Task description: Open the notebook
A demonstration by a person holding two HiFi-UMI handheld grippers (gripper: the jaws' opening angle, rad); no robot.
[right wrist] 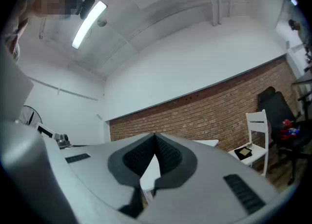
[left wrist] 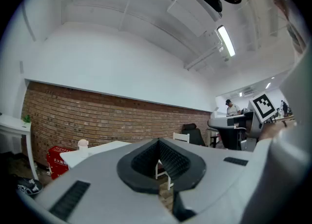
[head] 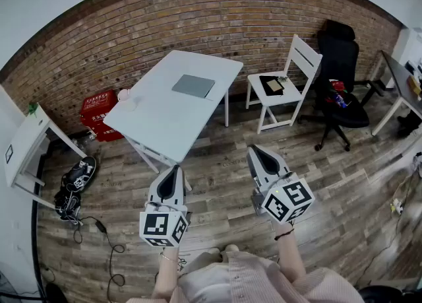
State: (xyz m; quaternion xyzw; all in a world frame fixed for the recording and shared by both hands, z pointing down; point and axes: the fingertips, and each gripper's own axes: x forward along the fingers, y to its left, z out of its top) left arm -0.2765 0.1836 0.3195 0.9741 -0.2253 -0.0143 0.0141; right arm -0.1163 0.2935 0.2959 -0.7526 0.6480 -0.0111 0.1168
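The flat grey rectangular notebook lies closed on the far part of the white rectangular table, well ahead of both grippers and well apart from them. Its long axis runs roughly across the view. The left gripper and the right gripper hang level over the wooden floor, jaws pressed tip to tip with nothing between. The notebook sits ahead between them — neither is clearly nearer, so both must first come forward over the table.
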